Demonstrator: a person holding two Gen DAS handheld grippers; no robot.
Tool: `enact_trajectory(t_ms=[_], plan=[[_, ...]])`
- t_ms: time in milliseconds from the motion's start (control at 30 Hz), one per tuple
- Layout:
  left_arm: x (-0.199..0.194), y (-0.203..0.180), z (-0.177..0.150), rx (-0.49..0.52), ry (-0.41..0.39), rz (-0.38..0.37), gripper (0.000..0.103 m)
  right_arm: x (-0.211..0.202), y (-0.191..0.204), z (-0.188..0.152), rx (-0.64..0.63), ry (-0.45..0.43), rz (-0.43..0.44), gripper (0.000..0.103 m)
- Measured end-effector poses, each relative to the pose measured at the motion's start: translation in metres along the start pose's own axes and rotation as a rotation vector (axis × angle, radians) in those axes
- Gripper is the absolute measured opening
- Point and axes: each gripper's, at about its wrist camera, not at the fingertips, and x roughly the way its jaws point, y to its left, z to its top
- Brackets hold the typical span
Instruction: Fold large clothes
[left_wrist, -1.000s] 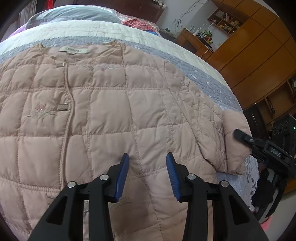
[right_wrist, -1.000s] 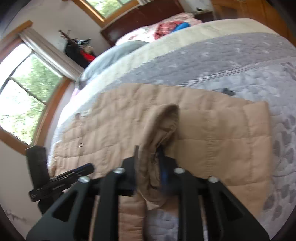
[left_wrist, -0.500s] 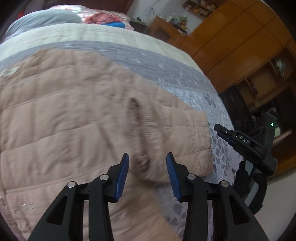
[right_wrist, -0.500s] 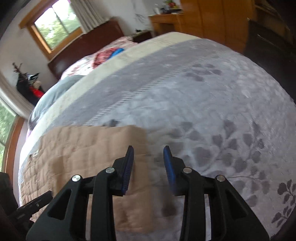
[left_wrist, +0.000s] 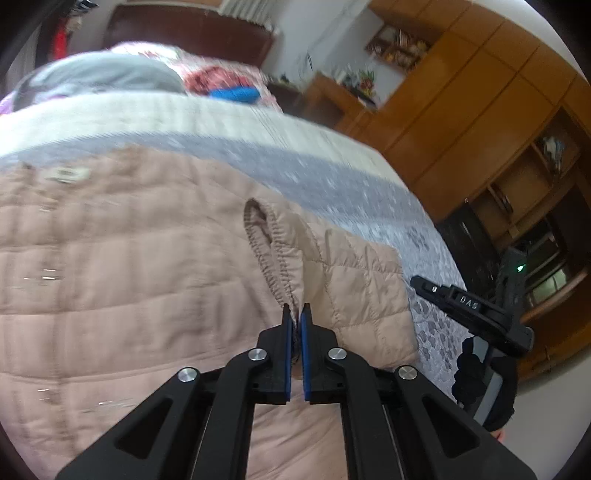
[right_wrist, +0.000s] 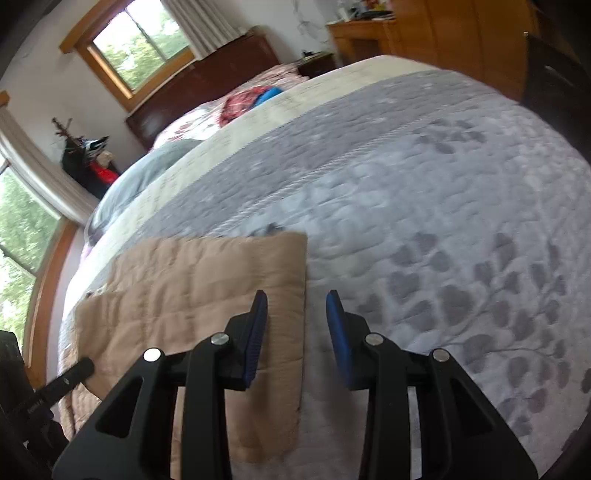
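Pink-beige quilted jacket (left_wrist: 129, 266) lies spread flat on the bed's grey leaf-print bedspread (right_wrist: 424, 221), filling most of the left wrist view. Label at the collar (left_wrist: 64, 173) is blurred, text unreadable. One sleeve (left_wrist: 354, 273) is folded in over the jacket body, its elastic cuff (left_wrist: 273, 254) bunched and raised.

Left tool (left_wrist: 295, 314): blue pads pressed almost together, pinching the gathered edge of the cuff; fabric sits between the tips.

Right tool (right_wrist: 297, 299): spread wide, nothing between the pads. Left pad (right_wrist: 256, 336) sits above the jacket's edge, right pad over bare bedspread; contact with the fabric not clear. In the left wrist view the right tool (left_wrist: 469, 306) shows just off the sleeve's outer edge, over the side of the bed, apart from the fabric.

From the right wrist view the jacket (right_wrist: 192, 295) shows as a tan rectangular panel with a straight edge, near the near side of the bed; the rest of the bedspread to the right is uncovered.

Far end of the bed: grey pillow (left_wrist: 103, 74), red and blue items (left_wrist: 229, 86), dark headboard (left_wrist: 184, 29). Wooden wardrobe (left_wrist: 480, 103) along the wall, window (right_wrist: 140, 40) on the other side.
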Motion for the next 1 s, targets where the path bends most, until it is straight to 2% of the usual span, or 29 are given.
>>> enact_trajectory(t_ms=[133,233,300,500,667,867,1000], plan=[[-0.040,0.033,-0.001,-0.033,-0.063,0.039,0.004,0.009,0.024,-0.008,-0.038,0.045,0.086,0.033],[-0.067,0.063,-0.003,-0.065,-0.114,0.095,0.004,0.016,0.044,-0.014,-0.076,0.078,0.124,0.033],[-0.084,0.081,-0.005,-0.089,-0.136,0.120,0.004,0.021,0.056,-0.020,-0.103,0.101,0.138,0.033],[-0.127,0.138,-0.015,-0.152,-0.195,0.258,0.004,0.036,0.097,-0.041,-0.190,0.175,0.178,0.033],[-0.124,0.183,-0.023,-0.230,-0.158,0.298,0.004,0.049,0.118,-0.055,-0.249,0.213,0.167,0.033],[-0.079,0.226,-0.041,-0.279,-0.046,0.356,0.006,0.065,0.120,-0.063,-0.271,0.243,0.118,0.033],[-0.068,0.233,-0.049,-0.265,-0.057,0.357,0.010,0.070,0.119,-0.066,-0.287,0.250,0.104,0.033]])
